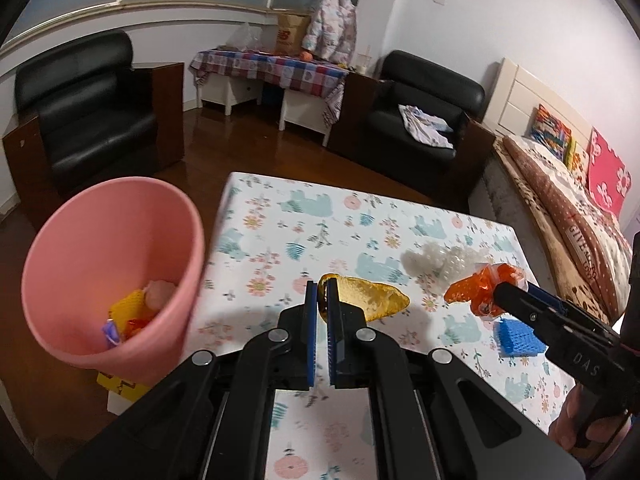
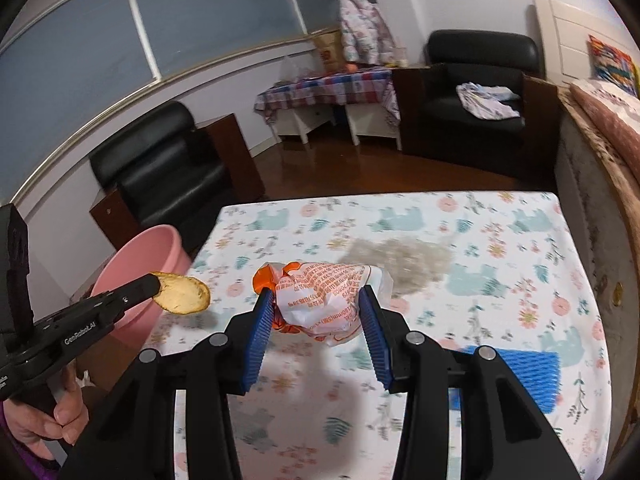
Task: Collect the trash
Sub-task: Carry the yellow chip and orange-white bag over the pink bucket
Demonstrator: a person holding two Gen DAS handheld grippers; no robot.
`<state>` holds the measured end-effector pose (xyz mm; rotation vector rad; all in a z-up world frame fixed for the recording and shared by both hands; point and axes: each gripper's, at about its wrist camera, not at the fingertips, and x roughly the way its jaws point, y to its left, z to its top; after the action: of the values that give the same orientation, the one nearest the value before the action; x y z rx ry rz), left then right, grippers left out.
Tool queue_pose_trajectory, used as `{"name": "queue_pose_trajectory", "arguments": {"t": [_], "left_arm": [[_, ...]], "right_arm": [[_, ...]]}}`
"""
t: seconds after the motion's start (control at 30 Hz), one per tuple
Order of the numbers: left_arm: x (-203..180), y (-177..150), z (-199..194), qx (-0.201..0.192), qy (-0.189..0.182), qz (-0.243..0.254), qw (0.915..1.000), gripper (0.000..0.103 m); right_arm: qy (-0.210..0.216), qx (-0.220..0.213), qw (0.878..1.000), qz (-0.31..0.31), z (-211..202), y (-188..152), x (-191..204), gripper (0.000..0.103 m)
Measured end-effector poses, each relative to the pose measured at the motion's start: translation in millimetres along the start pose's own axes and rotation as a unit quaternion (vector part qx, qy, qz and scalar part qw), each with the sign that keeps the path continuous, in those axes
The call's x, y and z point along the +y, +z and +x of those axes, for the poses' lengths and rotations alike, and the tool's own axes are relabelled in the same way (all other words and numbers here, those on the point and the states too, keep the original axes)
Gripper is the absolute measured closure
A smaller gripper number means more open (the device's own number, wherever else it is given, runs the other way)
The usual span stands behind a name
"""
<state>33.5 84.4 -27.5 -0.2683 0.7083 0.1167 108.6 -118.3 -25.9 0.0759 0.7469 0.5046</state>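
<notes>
Peel point(image 1: 372, 296) is pinched by left gripper point(image 1: 322, 300) nr pink bin point(image 1: 116, 248); wrapper point(image 2: 320, 300) is clamped in right gripper point(image 2: 316, 312) above table point(image 2: 520, 240).

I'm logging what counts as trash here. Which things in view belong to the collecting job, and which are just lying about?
Job:
left tool gripping peel
right tool gripping wrapper
pink bin
clear wrap
blue net

Lying about:
armchairs
bed
side table

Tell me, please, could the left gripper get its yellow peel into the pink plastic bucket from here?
Probably yes. The left gripper, shut on the yellow peel, hangs just right of the pink plastic bucket, whose open mouth faces it with nothing between.
</notes>
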Motion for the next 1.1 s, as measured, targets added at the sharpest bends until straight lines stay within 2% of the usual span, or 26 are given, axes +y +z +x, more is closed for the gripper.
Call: {"name": "queue_pose_trajectory", "arguments": {"t": [0.2,0.5,0.8,1.1], "left_arm": [[25.5,1.6,-14.1,-0.014,0.014,-0.022,0.9996,0.099],[63.5,3.5,-38.1,-0.047,0.054,-0.041,0.9966,0.099],[99.0,2.2,-50.5,-0.058,0.079,-0.074,0.9924,0.099],[136.2,0.5,-64.7,-0.072,0.104,-0.105,0.9864,0.099]], "right_arm": [[0.018,0.000,1.000,-0.026,5.1,4.0,34.1,0.060],[0.046,-0.001,0.997,-0.059,14.0,11.8,80.2,0.060],[0.077,-0.001,0.993,-0.093,26.2,18.4,131.8,0.060],[0.096,0.008,0.990,-0.107,40.3,22.1,165.1,0.060]]}}
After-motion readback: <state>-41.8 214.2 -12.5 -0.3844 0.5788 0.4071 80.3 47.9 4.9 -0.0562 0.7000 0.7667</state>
